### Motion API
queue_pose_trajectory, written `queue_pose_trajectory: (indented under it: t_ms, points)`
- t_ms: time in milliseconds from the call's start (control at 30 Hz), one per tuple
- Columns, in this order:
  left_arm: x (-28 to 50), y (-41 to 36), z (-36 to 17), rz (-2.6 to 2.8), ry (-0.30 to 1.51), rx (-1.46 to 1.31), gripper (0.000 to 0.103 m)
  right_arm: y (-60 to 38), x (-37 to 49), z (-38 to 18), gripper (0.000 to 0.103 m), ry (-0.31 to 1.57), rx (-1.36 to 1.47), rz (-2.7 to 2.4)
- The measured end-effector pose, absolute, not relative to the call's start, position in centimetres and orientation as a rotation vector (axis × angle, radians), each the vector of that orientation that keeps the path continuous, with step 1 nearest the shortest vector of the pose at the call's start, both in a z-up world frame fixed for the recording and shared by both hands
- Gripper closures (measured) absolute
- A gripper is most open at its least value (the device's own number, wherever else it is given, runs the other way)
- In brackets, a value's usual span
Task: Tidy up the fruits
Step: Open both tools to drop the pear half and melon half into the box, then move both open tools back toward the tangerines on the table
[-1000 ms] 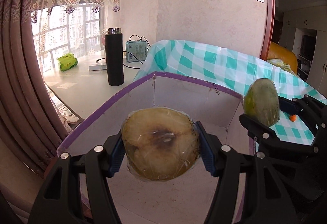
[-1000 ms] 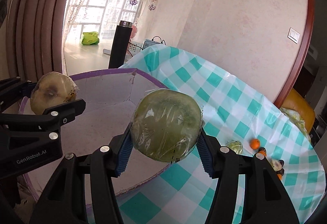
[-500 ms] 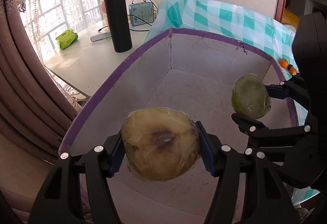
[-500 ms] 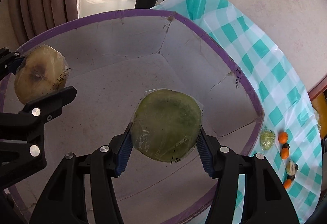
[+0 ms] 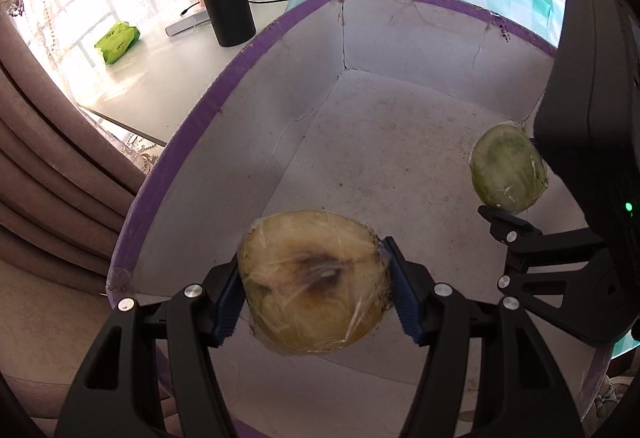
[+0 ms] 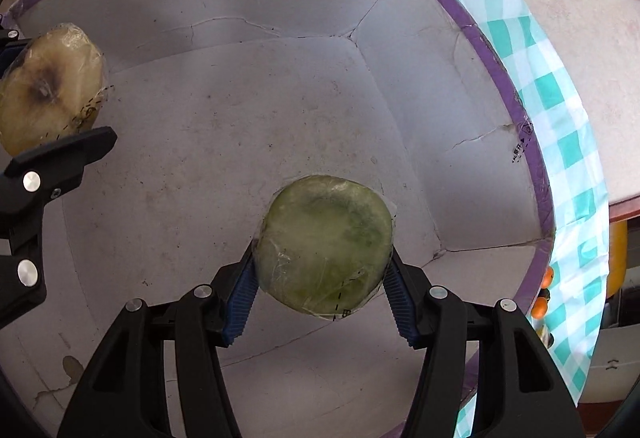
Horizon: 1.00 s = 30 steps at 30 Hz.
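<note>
Our purple-rimmed cardboard box (image 5: 404, 142) has a bare floor. Over it, tilted down, our left gripper (image 5: 314, 300) clamps a wrapped yellowish fruit half (image 5: 314, 280); our right gripper (image 6: 320, 288) clamps a wrapped green fruit half (image 6: 324, 244).

Both hand-held grippers, left (image 5: 314, 298) and right (image 6: 320, 288), angle steeply downward, jaws clamped.

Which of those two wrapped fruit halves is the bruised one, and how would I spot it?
Look into the big white box with the purple rim. Two grippers hang over it, each clamping a plastic-wrapped fruit half. The left gripper holds the yellowish half with a dark brown blotch at its centre; the green half in the right gripper has no such blotch.
</note>
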State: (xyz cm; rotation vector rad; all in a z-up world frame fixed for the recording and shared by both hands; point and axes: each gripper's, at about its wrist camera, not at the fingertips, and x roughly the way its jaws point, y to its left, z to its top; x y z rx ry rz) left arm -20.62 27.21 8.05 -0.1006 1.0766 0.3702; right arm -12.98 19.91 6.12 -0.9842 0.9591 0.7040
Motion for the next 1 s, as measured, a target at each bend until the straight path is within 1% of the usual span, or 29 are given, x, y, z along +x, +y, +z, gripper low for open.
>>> queue_pose_trajectory:
  t_ms: [100, 167, 233, 267, 300, 333, 500, 567, 600, 667, 700, 733, 767, 800, 900, 1000]
  points:
    - [-20.4, 27.1, 7.8, 0.374, 1.089, -0.095, 0.039, 20.0, -12.9, 6.1, 0.046, 0.960, -0.994, 0.710]
    - [-20.3, 26.8, 8.0, 0.376, 1.085, -0.090, 0.036, 20.0, -13.0, 6.2, 0.043, 0.955, -1.006, 0.710]
    - [-20.4, 26.8, 8.3, 0.371, 1.072, -0.098, 0.031, 20.1, -13.1, 6.3, 0.033, 0.953, -1.015, 0.716]
    - [-20.4, 26.7, 8.4, 0.372, 1.067, -0.098, 0.030, 20.1, -13.2, 6.4, 0.030, 0.945, -1.014, 0.720]
    - [-20.4, 26.7, 8.5, 0.379, 1.064, -0.097, 0.025, 20.1, -13.4, 6.5, 0.027, 0.939, -1.013, 0.721]
    - [-20.5, 26.7, 8.6, 0.385, 1.059, -0.097, 0.023, 20.1, -13.4, 6.6, 0.027, 0.933, -1.012, 0.721]
    - [-20.8, 26.7, 8.6, 0.408, 1.065, -0.094, 0.023, 19.8, -13.6, 7.4, 0.027, 0.910, -0.955, 0.737]
    - [-21.1, 26.5, 9.3, 0.431, 1.051, -0.089, 0.023, 19.4, -14.0, 8.3, 0.027, 0.863, -0.922, 0.737]
    - [-21.3, 26.4, 10.0, 0.441, 1.031, -0.088, 0.023, 19.1, -14.6, 9.2, 0.027, 0.820, -0.893, 0.740]
    - [-21.8, 25.7, 11.9, 0.453, 0.956, -0.082, 0.018, 17.7, -14.6, 11.5, 0.027, 0.745, -0.796, 0.767]
    - [-22.1, 25.3, 13.1, 0.459, 0.900, -0.078, 0.015, 16.8, -14.8, 12.6, 0.026, 0.706, -0.740, 0.771]
    - [-22.4, 24.6, 14.3, 0.463, 0.841, -0.072, 0.009, 15.6, -15.2, 13.9, 0.025, 0.653, -0.682, 0.773]
    - [-22.6, 23.8, 15.5, 0.460, 0.778, -0.066, 0.006, 14.2, -15.5, 15.0, 0.021, 0.597, -0.626, 0.772]
    - [-22.9, 22.8, 16.7, 0.447, 0.713, -0.059, 0.002, 12.6, -15.7, 16.1, 0.014, 0.547, -0.569, 0.766]
    - [-22.9, 19.0, 19.5, 0.381, 0.561, -0.034, 0.002, 7.5, -15.7, 17.8, 0.014, 0.465, -0.446, 0.715]
    - [-21.9, 14.6, 20.9, 0.265, 0.473, -0.035, 0.002, 2.0, -14.4, 17.9, 0.014, 0.442, -0.354, 0.620]
